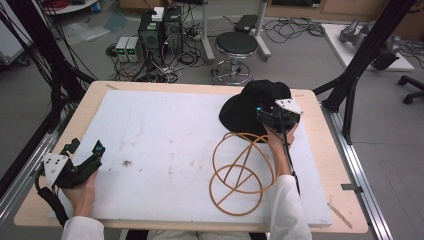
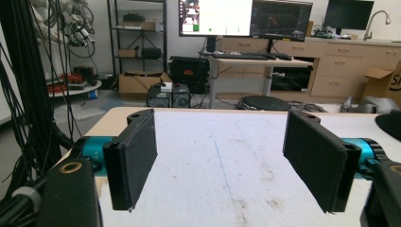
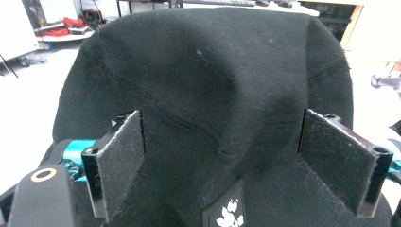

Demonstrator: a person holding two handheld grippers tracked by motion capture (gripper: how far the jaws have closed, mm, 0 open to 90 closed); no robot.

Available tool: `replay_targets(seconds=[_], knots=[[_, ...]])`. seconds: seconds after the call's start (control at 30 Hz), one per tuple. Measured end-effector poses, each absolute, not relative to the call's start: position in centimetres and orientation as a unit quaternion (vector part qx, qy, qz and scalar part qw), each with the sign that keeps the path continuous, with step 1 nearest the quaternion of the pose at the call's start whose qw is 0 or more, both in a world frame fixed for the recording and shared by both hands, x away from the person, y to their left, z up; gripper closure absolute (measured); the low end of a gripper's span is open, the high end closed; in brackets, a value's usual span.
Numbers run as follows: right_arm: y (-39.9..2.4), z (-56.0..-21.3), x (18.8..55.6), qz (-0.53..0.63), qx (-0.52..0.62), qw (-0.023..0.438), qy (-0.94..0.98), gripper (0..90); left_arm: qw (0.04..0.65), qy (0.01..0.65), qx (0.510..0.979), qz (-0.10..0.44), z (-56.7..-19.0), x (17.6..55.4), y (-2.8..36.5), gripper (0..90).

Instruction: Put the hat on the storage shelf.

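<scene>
A light wooden table (image 1: 320, 150) carries a white sheet (image 1: 165, 145) that covers most of its top, marked with a few dark smudges. On the sheet's right side a black hat (image 1: 247, 107) lies toward the far edge, and a wooden ring frame (image 1: 242, 172) lies nearer, its far ring touching the hat.

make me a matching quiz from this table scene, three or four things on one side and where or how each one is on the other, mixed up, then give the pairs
1 black hat
2 wooden rings
3 left gripper
4 right gripper

a open, over bare white mat
b lying flat, near the table's front right
c open, at the hat
d far right of the mat

Pairs: 1-d, 2-b, 3-a, 4-c
</scene>
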State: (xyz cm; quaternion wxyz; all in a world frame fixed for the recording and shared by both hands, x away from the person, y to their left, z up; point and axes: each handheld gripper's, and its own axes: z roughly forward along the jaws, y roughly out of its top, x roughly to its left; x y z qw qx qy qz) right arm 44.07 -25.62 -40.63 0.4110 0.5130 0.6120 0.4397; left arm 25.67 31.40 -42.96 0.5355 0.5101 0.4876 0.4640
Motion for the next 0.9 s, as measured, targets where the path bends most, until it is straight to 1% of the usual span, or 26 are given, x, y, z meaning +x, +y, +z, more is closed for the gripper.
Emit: replay_targets(seconds=[0.3, 0.33, 0.5, 0.63, 0.73, 0.83, 0.9], knots=[[-25.4, -41.7, 45.1, 0.426, 0.535, 0.412, 0.602, 15.0, 0.535, 0.491, 0.507, 0.464, -43.0, 25.4, 31.7, 26.8], [-25.4, -41.7, 45.1, 0.425, 0.536, 0.414, 0.601, 16.1, 0.534, 0.491, 0.508, 0.464, -43.0, 25.4, 31.7, 26.8], [-25.2, -41.4, 44.8, 0.410, 0.546, 0.419, 0.599, 33.7, 0.533, 0.491, 0.508, 0.466, -43.1, 25.4, 31.7, 26.8], [-25.5, -41.3, 44.8, 0.415, 0.550, 0.402, 0.604, 51.0, 0.534, 0.490, 0.508, 0.466, -43.1, 25.4, 31.7, 26.8], [-25.6, -41.5, 44.9, 0.420, 0.547, 0.389, 0.610, 57.6, 0.534, 0.489, 0.508, 0.466, -43.1, 25.4, 31.7, 26.8], [-25.7, -41.6, 45.1, 0.432, 0.546, 0.375, 0.612, 66.1, 0.534, 0.488, 0.509, 0.466, -43.1, 25.4, 31.6, 26.8], [-25.6, -41.6, 45.1, 0.429, 0.546, 0.374, 0.614, 75.0, 0.534, 0.488, 0.510, 0.466, -43.2, 25.4, 31.6, 26.8]])
